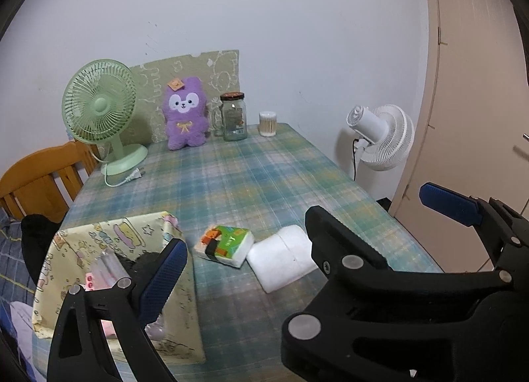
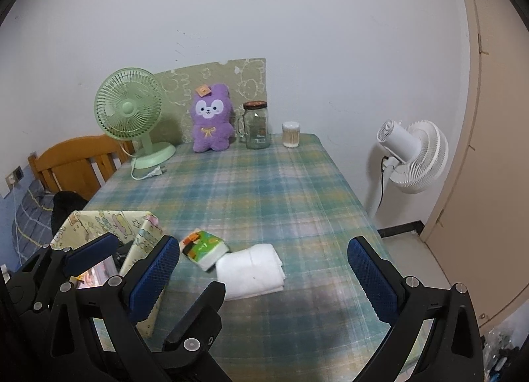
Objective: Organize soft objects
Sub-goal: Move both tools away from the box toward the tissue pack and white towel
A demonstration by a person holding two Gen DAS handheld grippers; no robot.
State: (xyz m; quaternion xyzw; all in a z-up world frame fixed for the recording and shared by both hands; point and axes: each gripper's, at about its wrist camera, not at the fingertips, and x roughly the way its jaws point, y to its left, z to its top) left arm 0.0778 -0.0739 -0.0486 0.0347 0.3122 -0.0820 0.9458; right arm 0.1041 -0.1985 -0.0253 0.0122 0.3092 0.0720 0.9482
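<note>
We hold our right gripper (image 2: 264, 277) spread wide and empty above the near part of the table (image 2: 264, 190), its blue pads (image 2: 372, 282) standing either side of the folded white towel (image 2: 251, 271). Taking that towel as our landmark: the green and orange tissue pack (image 2: 203, 248) lies touching its left far corner, and the yellow cartoon-print fabric bin (image 2: 145, 239) stands further left, at the table's left edge, with pink items inside. Our left gripper (image 2: 132, 259) hovers over that bin, also spread and holding nothing. Well beyond the towel, along the wall, we see the purple plush toy (image 2: 211, 122) sitting upright, the green fan (image 2: 130, 110) to its left, and a glass jar (image 2: 257, 125) and a cotton swab tub (image 2: 291, 134) to its right. A white standing fan (image 2: 413, 153) is off the table's right side.
</note>
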